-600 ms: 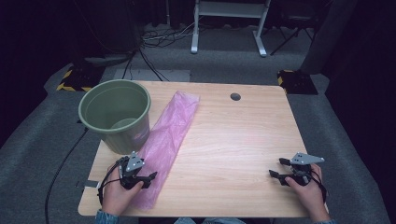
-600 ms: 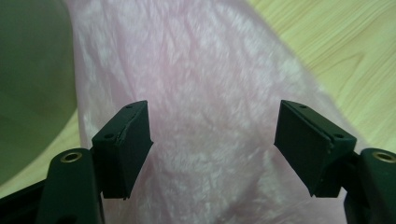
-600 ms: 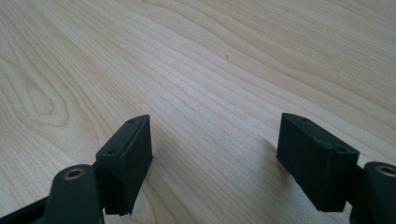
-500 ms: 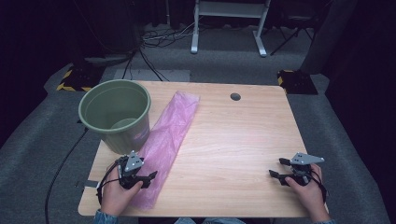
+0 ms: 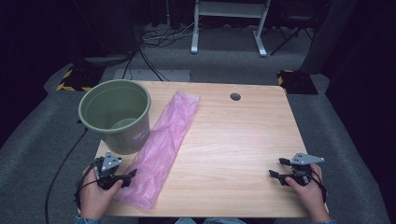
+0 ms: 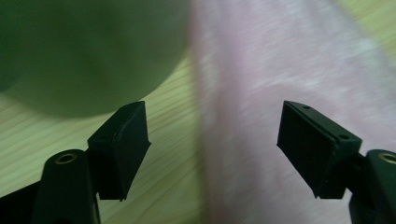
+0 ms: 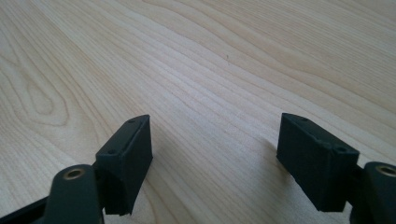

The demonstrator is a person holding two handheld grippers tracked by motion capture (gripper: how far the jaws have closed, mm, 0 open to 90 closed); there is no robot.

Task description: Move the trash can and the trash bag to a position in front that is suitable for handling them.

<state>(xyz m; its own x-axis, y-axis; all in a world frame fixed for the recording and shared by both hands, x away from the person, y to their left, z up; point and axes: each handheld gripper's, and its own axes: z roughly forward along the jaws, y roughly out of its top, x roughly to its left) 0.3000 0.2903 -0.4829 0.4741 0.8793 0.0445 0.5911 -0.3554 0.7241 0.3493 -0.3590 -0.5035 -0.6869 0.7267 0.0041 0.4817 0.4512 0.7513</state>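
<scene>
A long pink plastic bag (image 5: 163, 144) lies flat and slantwise across the left half of the wooden table (image 5: 233, 140). A green bucket (image 5: 116, 114) stands upright at the table's left edge, touching the bag's side. My left gripper (image 5: 122, 173) is open at the bag's near left edge, low over the table. In the left gripper view the pink bag (image 6: 289, 84) lies between and beyond the jaws, with the bucket (image 6: 88, 51) blurred at upper left. My right gripper (image 5: 279, 169) rests open near the front right corner, over bare wood (image 7: 210, 84).
A small round hole (image 5: 235, 96) sits near the table's far edge. Beyond the table are a white desk frame (image 5: 229, 23), cables on the grey floor and two yellow-and-black striped blocks (image 5: 72, 80). A black cable trails from the left gripper down off the table.
</scene>
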